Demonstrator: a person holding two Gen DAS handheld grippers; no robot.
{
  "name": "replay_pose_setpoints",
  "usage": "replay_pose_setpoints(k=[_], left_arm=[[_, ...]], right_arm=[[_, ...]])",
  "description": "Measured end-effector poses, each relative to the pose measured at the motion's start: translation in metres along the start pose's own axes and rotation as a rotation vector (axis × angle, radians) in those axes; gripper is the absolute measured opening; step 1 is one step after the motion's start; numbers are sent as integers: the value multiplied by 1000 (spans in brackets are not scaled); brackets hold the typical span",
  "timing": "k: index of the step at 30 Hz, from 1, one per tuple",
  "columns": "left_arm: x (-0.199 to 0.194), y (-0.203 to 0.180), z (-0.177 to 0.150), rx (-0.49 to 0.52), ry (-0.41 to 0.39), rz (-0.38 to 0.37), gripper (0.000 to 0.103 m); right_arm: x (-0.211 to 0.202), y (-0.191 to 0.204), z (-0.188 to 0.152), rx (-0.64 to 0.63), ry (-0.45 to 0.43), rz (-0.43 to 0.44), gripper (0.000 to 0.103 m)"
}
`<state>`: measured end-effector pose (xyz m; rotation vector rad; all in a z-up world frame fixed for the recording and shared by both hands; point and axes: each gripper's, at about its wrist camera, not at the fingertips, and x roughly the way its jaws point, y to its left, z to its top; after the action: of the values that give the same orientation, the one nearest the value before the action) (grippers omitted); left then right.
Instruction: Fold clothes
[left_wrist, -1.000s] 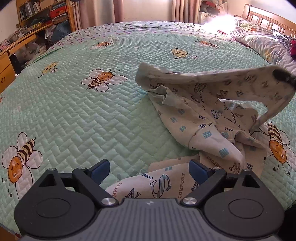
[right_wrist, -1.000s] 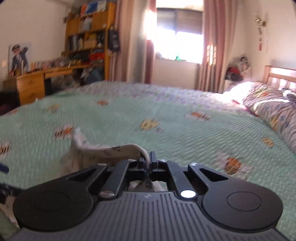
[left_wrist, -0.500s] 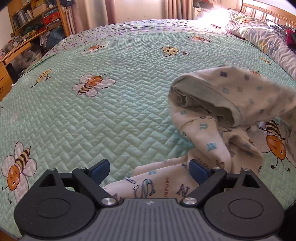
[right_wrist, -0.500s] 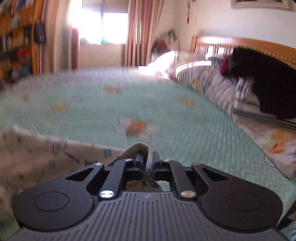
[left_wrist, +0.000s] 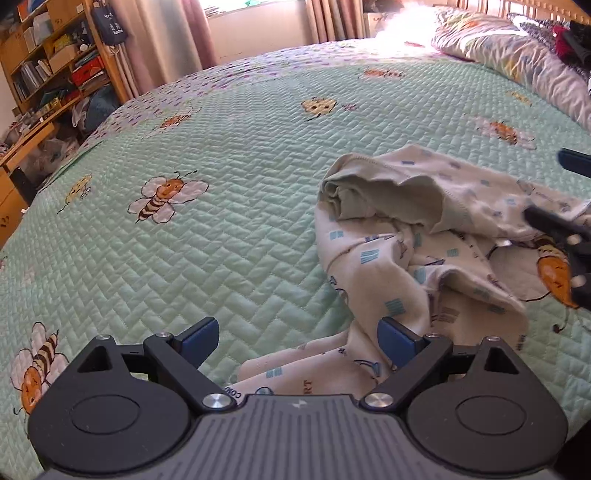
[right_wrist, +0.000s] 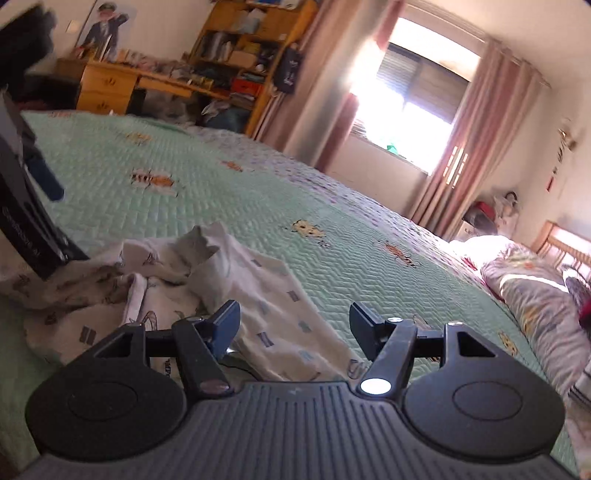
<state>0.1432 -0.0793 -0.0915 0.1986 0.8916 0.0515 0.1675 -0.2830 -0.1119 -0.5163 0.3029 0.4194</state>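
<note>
The garment (left_wrist: 417, 236), a cream knit piece printed with small blue squares and lettering, lies crumpled on the green quilted bedspread (left_wrist: 229, 206).

Left gripper (left_wrist: 299, 341): the two blue-padded fingers (left_wrist: 199, 336) stand spread wide. One end of the garment lies flat on the bedspread between and just below them, closer to the right-hand finger. Neither pad presses on the cloth. The rest of the garment piles up ahead and to the right of the fingertips, with its open, ribbed hem facing the camera.

Right gripper (right_wrist: 293, 326): the jaws are opening. The fingers (right_wrist: 364, 326) stand apart, and a flat fold of the garment (right_wrist: 266, 306) lies on the bedspread between and ahead of them, running toward the left-hand finger. The cloth appears to rest against that finger's inner side, though the view there is too crowded to confirm contact. The right-hand pad is clear of the cloth.

In the right wrist view, the left gripper (right_wrist: 44, 177) is visible ahead and far left of the fingers, above the bunched part of the garment.
</note>
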Motion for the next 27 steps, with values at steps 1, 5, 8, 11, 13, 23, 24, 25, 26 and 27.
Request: replay_pose_setpoints(k=[1,5,8,11,13,23,24,25,26,27], left_arm=[[3,1,-1,1,8,7,92],[12,2,-2,-3,35,-6,81],[16,2,-1,-6,47,-20,68],[18,6,-2,-25,54,-14,67],[22,9,-2,-41,68,-5,59],[35,4,4,-39,100,-10,39],[37,5,5,-42,101,-7,34],[39,6,7,-47,104,-2,23],[41,9,10,-57,109,6,16],[43,12,13,-72,112,14,7]], right_arm=[[10,5,0,-27,16,4,65],[32,13,3,-50,42,38,63],[32,24,7,-60,68,100,47],[22,26,8,-76,68,136,43],[14,21,8,-54,50,163,45],[34,44,7,-203,67,135,43],[35,44,9,-212,60,117,39],[36,41,11,-197,56,98,30],[35,33,14,-150,49,75,3],[35,25,18,-103,42,53,4]])
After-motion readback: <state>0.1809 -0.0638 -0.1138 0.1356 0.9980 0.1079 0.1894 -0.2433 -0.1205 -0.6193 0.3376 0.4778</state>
